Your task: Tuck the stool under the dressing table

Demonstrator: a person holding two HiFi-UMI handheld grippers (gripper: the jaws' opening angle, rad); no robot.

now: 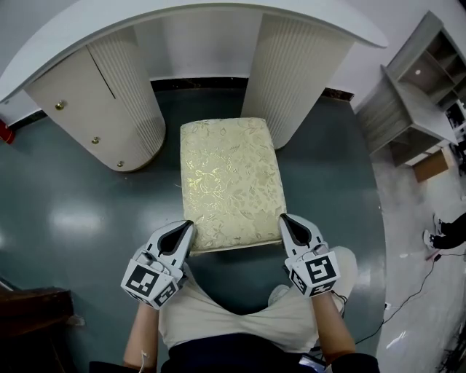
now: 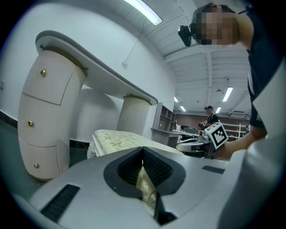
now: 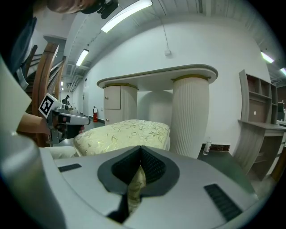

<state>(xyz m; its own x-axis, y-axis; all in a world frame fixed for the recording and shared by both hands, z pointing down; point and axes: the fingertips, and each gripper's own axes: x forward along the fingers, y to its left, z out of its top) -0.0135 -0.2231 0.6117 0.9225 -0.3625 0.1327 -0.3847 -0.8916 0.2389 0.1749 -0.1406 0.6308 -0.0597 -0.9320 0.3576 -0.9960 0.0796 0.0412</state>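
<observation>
1. The stool (image 1: 231, 182), topped with a cream floral cushion, is set on the dark glossy floor (image 1: 65, 182) in front of the vanity desk (image 1: 196, 18).
2. Its far end is seen between the two ribbed pedestals. The near part is left out in the open.
3. The fingers of the left gripper (image 1: 182, 232) are clamped together on cushion fabric at the near left corner.
4. The fingers of the right gripper (image 1: 291, 226) are pinched the same way on fabric at the near right corner.

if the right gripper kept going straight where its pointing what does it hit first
The stool: the right gripper is shut on fabric at its near corner, cushion directly ahead. Beyond that, likely the dressing table's right pedestal; depth unclear.
</observation>
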